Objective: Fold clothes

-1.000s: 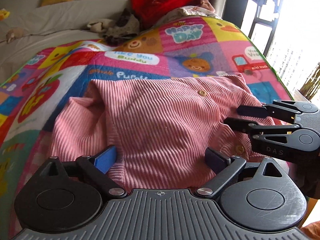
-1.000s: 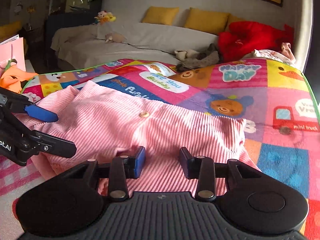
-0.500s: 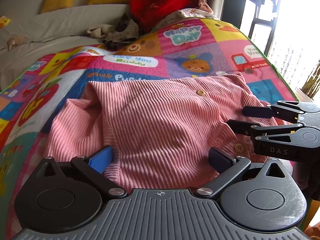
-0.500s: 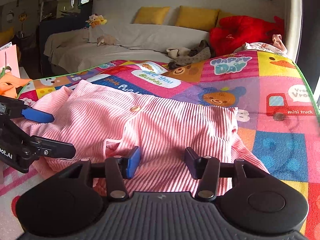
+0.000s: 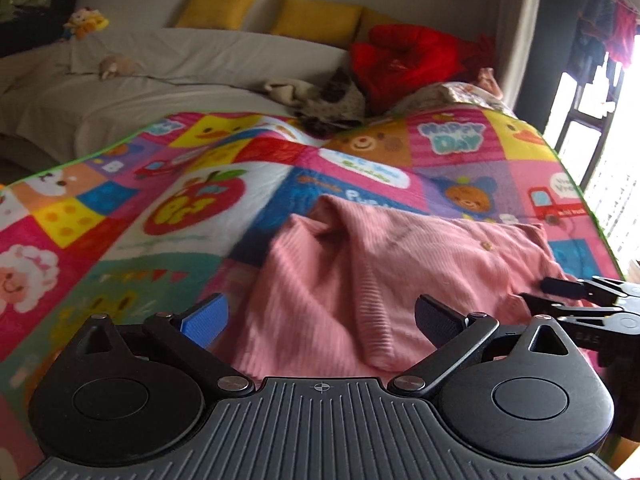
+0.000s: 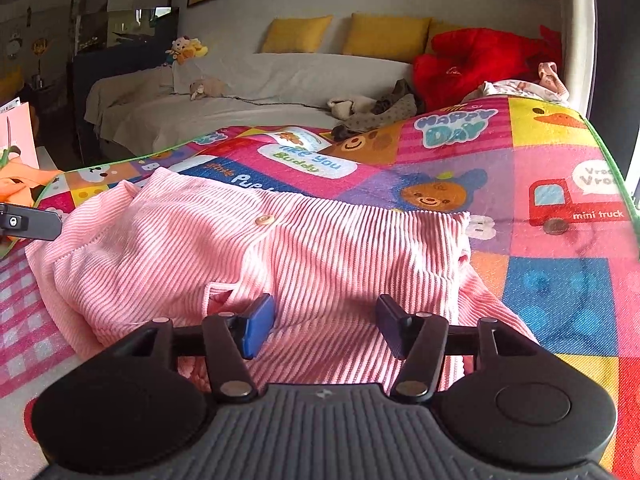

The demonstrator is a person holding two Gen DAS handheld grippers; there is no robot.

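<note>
A pink ribbed button-up garment (image 5: 392, 268) lies partly folded on a colourful cartoon play mat (image 5: 120, 216); it also shows in the right wrist view (image 6: 248, 256). My left gripper (image 5: 320, 320) is open and empty, low over the garment's near left edge. My right gripper (image 6: 324, 324) is open and empty, just above the garment's near hem. The right gripper's fingers (image 5: 560, 292) show at the right edge of the left wrist view, by the garment's right side. Part of the left gripper (image 6: 28, 222) shows at the left edge of the right wrist view.
A grey sofa (image 6: 248, 88) with yellow cushions (image 6: 384, 32) stands behind the mat. A red garment (image 6: 476, 60) and other loose clothes (image 6: 376, 112) lie at the mat's far edge. A coin (image 6: 556, 226) lies on the mat at right. A bright window (image 5: 612, 160) is to the right.
My left gripper has pulled back and swung left, so the garment now sits further right in its view. My right gripper has opened wider. The garment's left side looks more bunched.
</note>
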